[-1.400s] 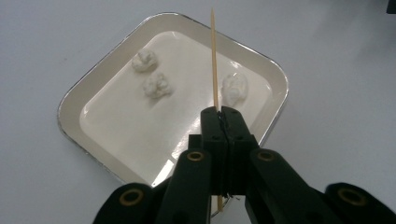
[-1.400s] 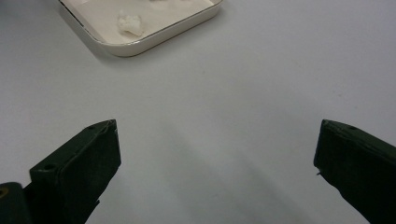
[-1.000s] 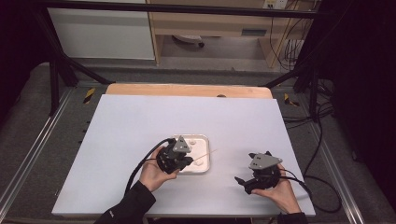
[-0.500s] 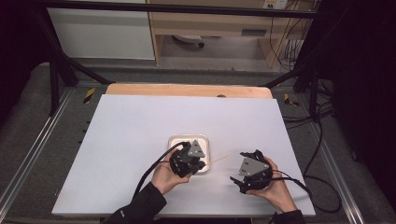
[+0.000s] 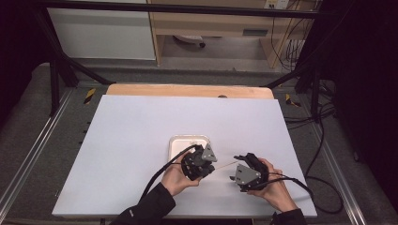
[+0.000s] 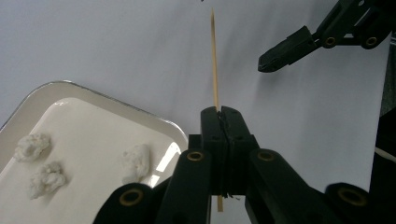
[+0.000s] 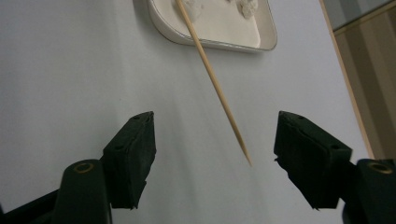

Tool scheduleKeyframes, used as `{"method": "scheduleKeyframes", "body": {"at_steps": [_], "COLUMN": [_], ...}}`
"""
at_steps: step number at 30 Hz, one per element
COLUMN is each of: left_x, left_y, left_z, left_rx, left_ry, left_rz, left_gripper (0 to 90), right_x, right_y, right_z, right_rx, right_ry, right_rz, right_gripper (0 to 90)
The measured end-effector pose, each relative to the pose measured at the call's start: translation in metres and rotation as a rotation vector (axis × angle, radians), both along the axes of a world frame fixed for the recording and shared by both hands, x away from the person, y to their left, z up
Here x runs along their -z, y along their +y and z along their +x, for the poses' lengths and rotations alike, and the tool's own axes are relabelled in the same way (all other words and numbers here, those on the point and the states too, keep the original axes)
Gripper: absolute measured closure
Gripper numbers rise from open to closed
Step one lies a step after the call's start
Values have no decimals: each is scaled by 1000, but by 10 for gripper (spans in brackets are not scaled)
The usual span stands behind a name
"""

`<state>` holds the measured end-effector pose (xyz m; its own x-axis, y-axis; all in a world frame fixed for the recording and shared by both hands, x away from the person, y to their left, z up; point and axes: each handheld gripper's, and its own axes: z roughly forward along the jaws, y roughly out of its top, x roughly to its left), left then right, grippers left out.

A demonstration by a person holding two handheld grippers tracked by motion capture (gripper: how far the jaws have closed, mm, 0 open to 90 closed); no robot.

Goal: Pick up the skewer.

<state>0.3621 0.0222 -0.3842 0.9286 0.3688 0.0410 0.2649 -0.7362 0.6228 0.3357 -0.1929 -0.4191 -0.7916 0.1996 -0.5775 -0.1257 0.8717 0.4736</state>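
Holding skewer (image 6: 215, 60) clamped in left gripper (image 6: 222, 116) (tip free); right gripper (image 7: 212, 135) agape, best closing squarely around tip.

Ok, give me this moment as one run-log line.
left gripper: shut on thin wooden skewer | right gripper: open, skewer tip between jaws, not touching | white rectangular tray: holds white lumps
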Motion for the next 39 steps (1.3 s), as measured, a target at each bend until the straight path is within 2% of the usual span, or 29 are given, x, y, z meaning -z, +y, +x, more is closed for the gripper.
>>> {"method": "scheduleKeyframes", "body": {"at_steps": [6,9,15,17,23,29,32,39], "left_x": [1,-2,-7,-7,-6,-5,-5,-4], "left_y": [-7,-10,-16,-17,-19,-20,-20,-21], "left_z": [0,-1,-4,-4,-4,-4,-4,-4], "left_rx": [13,28,46,47,54,58,60,64], "left_ry": [5,2,-1,1,5,12,14,19], "left_rz": [5,7,11,16,25,26,28,30], "left_gripper": [888,888,888,888,888,888,888,888], "right_x": [-1,-2,-1,-1,0,1,3,3], "right_y": [3,6,7,8,10,12,12,12], "right_z": [-1,-1,0,-1,-2,-1,-1,-1], "right_rx": [-80,-106,-137,-175,-222,-245,-238,-245], "right_ry": [-48,-71,-88,-116,-136,-142,-129,-136], "right_rz": [-54,-80,-119,-145,-165,-203,-219,-231], "right_gripper": [412,458,526,573,664,756,793,872]}}
